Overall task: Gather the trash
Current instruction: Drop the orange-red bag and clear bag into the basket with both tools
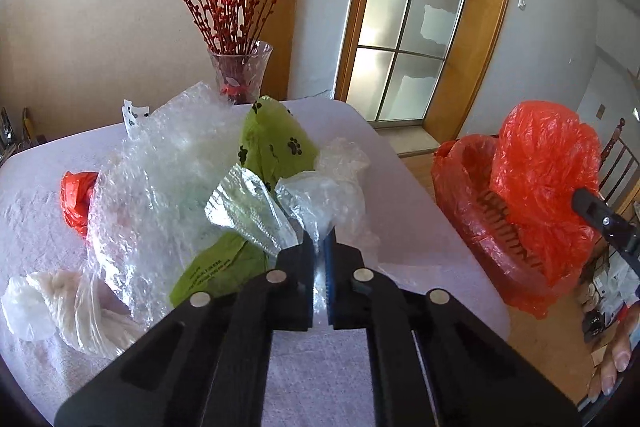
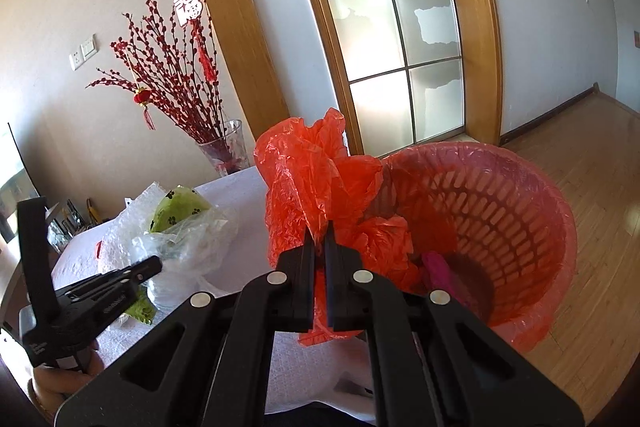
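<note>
My left gripper [image 1: 319, 241] is shut on a clear plastic bag [image 1: 316, 195] above the white table [image 1: 420, 219]. Behind it lie bubble wrap [image 1: 160, 167], a green paw-print bag [image 1: 276, 143], a red plastic scrap [image 1: 76, 199] and a whitish bag [image 1: 60, 307]. My right gripper [image 2: 319, 233] is shut on a crumpled red plastic bag [image 2: 316, 183] and holds it over the near rim of the red-lined waste basket [image 2: 500, 211]. The left gripper also shows in the right wrist view [image 2: 154, 265], with the clear bag [image 2: 188, 239] in it.
A glass vase [image 1: 240, 75] with red branches stands at the table's far edge. The basket stands on the wooden floor [image 2: 592, 155] to the right of the table. A glazed door [image 2: 392, 27] is behind it. A pink item [image 2: 440, 271] lies inside the basket.
</note>
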Action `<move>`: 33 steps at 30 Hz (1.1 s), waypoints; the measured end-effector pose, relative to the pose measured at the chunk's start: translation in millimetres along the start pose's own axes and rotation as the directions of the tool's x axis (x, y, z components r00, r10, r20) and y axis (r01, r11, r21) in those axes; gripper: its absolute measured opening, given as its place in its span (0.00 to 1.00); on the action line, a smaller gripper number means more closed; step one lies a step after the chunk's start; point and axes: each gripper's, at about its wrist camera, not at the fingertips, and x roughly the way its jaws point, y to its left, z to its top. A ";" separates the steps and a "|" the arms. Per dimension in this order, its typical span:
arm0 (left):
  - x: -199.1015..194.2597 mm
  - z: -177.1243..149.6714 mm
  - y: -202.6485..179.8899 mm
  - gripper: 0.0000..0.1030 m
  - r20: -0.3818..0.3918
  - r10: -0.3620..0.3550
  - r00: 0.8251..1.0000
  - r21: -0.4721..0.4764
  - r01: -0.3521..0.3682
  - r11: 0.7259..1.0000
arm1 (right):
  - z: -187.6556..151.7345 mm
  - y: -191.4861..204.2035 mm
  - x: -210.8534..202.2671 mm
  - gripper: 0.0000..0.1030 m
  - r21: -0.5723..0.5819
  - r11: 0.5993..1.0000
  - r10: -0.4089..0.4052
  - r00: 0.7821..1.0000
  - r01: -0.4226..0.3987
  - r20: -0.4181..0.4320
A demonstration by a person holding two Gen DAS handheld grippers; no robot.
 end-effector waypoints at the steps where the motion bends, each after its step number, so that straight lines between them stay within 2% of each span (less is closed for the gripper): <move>1: -6.4 1.1 0.5 0.06 0.015 -0.012 1.000 -0.002 0.012 1.000 | 0.6 -1.3 -1.2 0.04 0.003 1.000 -0.002 1.000 0.002 0.003; 6: -30.5 9.3 -4.7 0.06 0.074 -0.049 0.996 0.002 0.049 0.999 | 2.9 -9.1 -7.6 0.04 0.019 1.000 -0.017 1.000 0.017 0.020; 12: -41.2 18.0 -21.6 0.06 0.109 -0.099 0.989 0.031 0.097 0.995 | 4.6 -18.7 -15.9 0.04 0.030 0.999 -0.044 0.998 0.043 0.039; 24: -37.7 21.0 -68.2 0.06 0.111 -0.211 0.971 0.086 0.202 0.976 | 9.4 -37.9 -31.0 0.04 0.051 0.994 -0.106 0.991 0.102 0.082; 33: -21.7 24.3 -101.7 0.06 0.083 -0.279 0.957 0.112 0.270 0.956 | 13.5 -54.9 -35.7 0.04 0.081 0.987 -0.146 0.985 0.138 0.098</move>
